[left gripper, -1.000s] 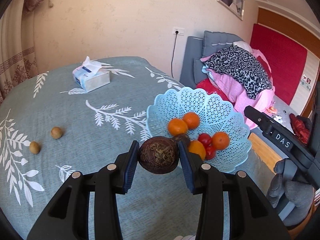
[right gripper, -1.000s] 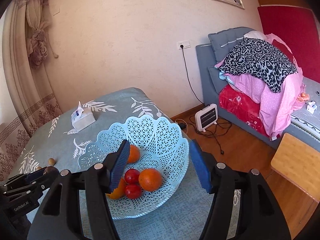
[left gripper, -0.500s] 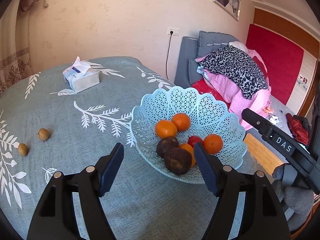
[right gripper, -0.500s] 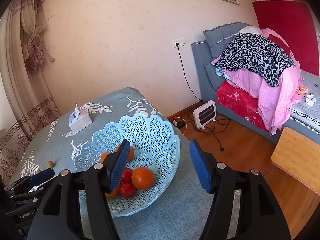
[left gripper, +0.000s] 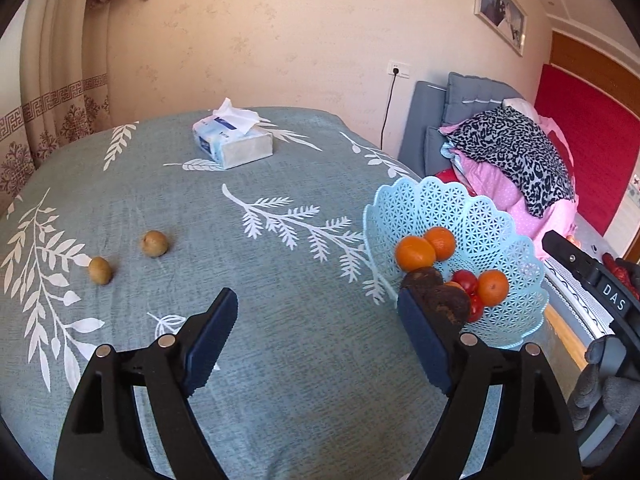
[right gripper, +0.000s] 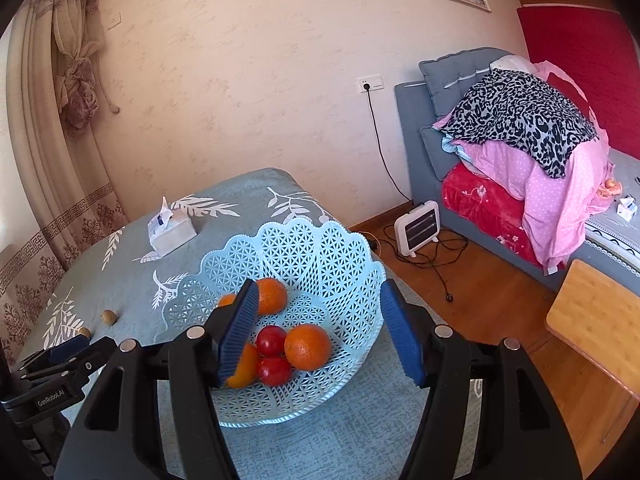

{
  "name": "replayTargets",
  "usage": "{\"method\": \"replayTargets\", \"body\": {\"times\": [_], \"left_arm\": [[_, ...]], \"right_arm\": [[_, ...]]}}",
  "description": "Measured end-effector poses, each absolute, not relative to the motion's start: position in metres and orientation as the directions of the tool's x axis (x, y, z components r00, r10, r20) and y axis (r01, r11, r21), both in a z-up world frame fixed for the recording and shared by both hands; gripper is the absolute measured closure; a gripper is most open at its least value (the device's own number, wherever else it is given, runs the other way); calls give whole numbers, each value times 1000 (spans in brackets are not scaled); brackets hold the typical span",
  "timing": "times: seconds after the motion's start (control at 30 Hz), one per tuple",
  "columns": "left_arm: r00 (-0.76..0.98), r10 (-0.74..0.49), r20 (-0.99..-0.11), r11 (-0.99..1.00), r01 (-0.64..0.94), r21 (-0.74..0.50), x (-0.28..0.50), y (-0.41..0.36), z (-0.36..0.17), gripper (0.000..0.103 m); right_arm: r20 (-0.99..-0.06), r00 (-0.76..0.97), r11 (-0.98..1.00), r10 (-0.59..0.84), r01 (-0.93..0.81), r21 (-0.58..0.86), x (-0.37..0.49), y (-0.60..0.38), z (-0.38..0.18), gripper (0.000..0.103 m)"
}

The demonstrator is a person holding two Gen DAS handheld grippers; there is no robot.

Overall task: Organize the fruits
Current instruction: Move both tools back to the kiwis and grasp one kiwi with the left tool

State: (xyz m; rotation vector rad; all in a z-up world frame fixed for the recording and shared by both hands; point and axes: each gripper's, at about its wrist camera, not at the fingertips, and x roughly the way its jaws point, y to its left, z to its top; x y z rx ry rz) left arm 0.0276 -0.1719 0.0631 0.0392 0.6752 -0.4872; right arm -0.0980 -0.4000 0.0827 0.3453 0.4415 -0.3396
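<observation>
A light blue lattice basket [left gripper: 472, 216] [right gripper: 320, 248] sits on the table's right side. It holds oranges [left gripper: 416, 254] [right gripper: 307, 346], red tomatoes [left gripper: 466, 280] [right gripper: 271, 340] and two dark brown fruits [left gripper: 446, 306]. Two small brown kiwis [left gripper: 155, 243] [left gripper: 99, 270] lie on the cloth to the left; one also shows in the right wrist view [right gripper: 108, 317]. My left gripper [left gripper: 316, 340] is open and empty above the cloth, left of the basket. My right gripper [right gripper: 320, 336] is open and empty, over the basket's near side.
A tissue box [left gripper: 232, 142] [right gripper: 170, 230] stands at the table's far side. The table has a grey-blue leaf-print cloth [left gripper: 280, 184]. Right of the table are a wooden floor, a small white heater [right gripper: 418, 228], a cable and a bed with piled bedding [right gripper: 532, 128].
My left gripper opened and let the dark brown fruit go into the basket, then swung left toward the kiwis. My right gripper stayed open and barely moved.
</observation>
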Motion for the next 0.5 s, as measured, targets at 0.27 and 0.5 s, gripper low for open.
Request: {"method": "replayTargets", "body": {"times": [0.27,0.5], "left_arm": [[700,-365,-613,925,345,-157,38,-128,60,16],[733,-287,-617,958,238,-162,50,-82,59,16]], "right_arm": [[-459,859,898,-228,368,242,-98,-389,86,38],[-460,868,921,-185,316,227,-95,-371,88,32]]}}
